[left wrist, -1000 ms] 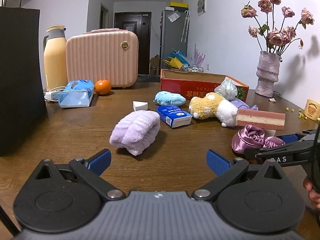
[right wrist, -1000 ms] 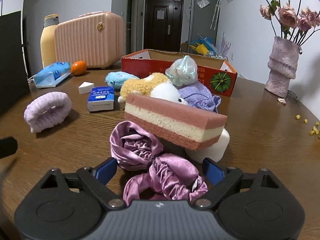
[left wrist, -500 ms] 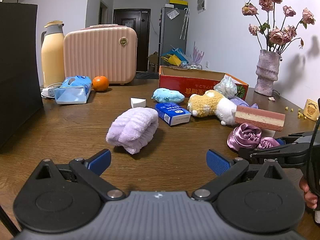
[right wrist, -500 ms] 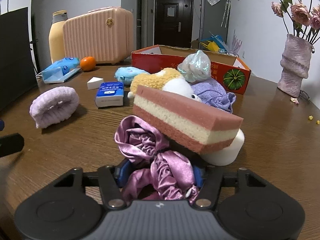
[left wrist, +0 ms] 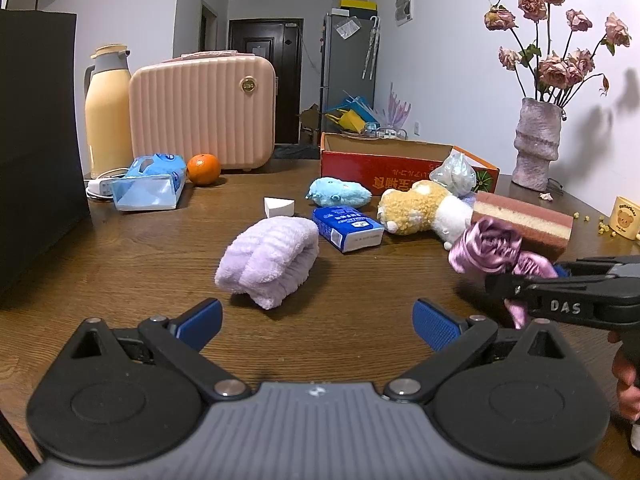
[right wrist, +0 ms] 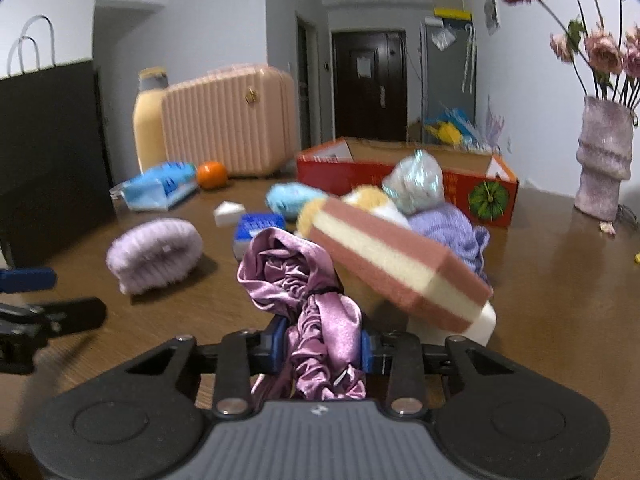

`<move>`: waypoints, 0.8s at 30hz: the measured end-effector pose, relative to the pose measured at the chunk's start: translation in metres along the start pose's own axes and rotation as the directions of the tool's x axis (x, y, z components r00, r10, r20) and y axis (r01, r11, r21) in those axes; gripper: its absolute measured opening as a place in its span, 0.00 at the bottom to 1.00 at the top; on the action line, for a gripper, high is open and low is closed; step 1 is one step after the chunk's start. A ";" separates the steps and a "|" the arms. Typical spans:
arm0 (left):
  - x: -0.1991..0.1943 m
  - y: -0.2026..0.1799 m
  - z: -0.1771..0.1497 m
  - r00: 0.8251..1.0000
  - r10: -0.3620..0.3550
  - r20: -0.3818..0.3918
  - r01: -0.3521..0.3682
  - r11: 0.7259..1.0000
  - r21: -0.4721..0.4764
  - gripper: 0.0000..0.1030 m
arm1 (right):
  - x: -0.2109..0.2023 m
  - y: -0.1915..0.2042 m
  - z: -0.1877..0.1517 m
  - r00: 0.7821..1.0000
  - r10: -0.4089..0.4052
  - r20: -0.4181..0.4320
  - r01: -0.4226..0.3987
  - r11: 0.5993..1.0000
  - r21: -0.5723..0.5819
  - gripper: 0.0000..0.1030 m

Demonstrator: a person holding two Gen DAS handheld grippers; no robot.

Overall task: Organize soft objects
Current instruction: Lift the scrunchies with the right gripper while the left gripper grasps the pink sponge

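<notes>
Right gripper (right wrist: 323, 346) jaws have just been closing and now pinch the pink satin scrunchie (right wrist: 304, 292) at lower centre of the right wrist view; fabric bunched between the pads, loose end hanging below. Looks gripped, and its front seems to ride up against the pink-and-cream sponge (right wrist: 396, 264); can't say it's fully clear of the table (right wrist: 560, 300).

Left gripper (left wrist: 316, 318) at bottom of the left wrist view: jaws wide apart, nothing between them, hanging over bare wood just short of the lilac towel roll (left wrist: 270, 258).

Progress: early, my read. The red cardboard box (right wrist: 404, 170) at upper centre looks like the likely bin. The silvery pouch (right wrist: 414, 182) and a purple cloth (right wrist: 452, 228) sit in front of it, apparently outside. Still loose on the table: towel roll, blue plush (left wrist: 338, 192), yellow-and-white plush (left wrist: 424, 208), sponge, small white wedge (left wrist: 279, 207), tissue pack (left wrist: 348, 228).

Scrunchie orientation: long axis runs roughly along the gripper's pointing line, bottom centre up toward mid-frame, the crumpled bulk leading away from the camera, tail toward it. In the left wrist view it sits at right middle, just ahead of the right gripper's black arm.
</notes>
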State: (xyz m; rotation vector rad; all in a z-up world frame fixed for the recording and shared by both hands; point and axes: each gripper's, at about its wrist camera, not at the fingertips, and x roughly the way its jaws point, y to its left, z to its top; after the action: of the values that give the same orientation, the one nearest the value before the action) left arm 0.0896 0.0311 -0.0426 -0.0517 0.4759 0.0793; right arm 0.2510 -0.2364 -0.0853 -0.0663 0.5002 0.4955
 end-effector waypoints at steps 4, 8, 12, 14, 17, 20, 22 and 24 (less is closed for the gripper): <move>-0.002 -0.001 0.000 1.000 0.007 0.002 -0.007 1.000 0.004 1.00 | -0.011 0.005 0.001 0.998 0.010 0.062 -0.009 1.000 -0.014 0.33; -0.006 -0.003 0.001 1.000 0.015 0.007 -0.015 1.000 0.010 1.00 | -0.024 0.008 0.002 0.990 0.024 0.137 -0.021 1.000 -0.022 0.33; -0.011 -0.004 0.003 1.000 0.025 0.014 -0.026 1.000 0.016 1.00 | -0.036 0.012 0.003 0.981 0.033 0.191 -0.030 0.999 -0.019 0.33; -0.014 -0.005 0.004 0.999 0.030 0.019 -0.030 0.999 0.019 1.00 | -0.041 0.013 0.003 0.977 0.036 0.209 -0.033 0.999 -0.015 0.33; -0.018 -0.006 0.006 0.999 0.035 0.026 -0.036 0.999 0.025 1.00 | -0.045 0.012 0.004 0.974 0.031 0.224 -0.029 1.000 -0.011 0.33; -0.021 -0.008 0.007 0.999 0.036 0.028 -0.037 0.999 0.031 1.00 | -0.048 0.008 0.002 0.975 0.017 0.224 -0.017 1.000 -0.003 0.33; -0.022 -0.010 0.007 0.999 0.032 0.025 -0.033 0.999 0.035 1.00 | -0.050 0.004 0.001 0.975 0.003 0.223 -0.005 1.000 0.005 0.33; -0.022 -0.013 0.008 0.999 0.024 0.022 -0.025 0.999 0.043 1.00 | -0.052 0.000 0.000 0.975 -0.008 0.221 0.006 1.000 0.008 0.33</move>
State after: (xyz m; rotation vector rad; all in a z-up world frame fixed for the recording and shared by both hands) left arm 0.0749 0.0175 -0.0251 -0.0026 0.4571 0.0936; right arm 0.2110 -0.2592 -0.0603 -0.0050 0.2832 0.4877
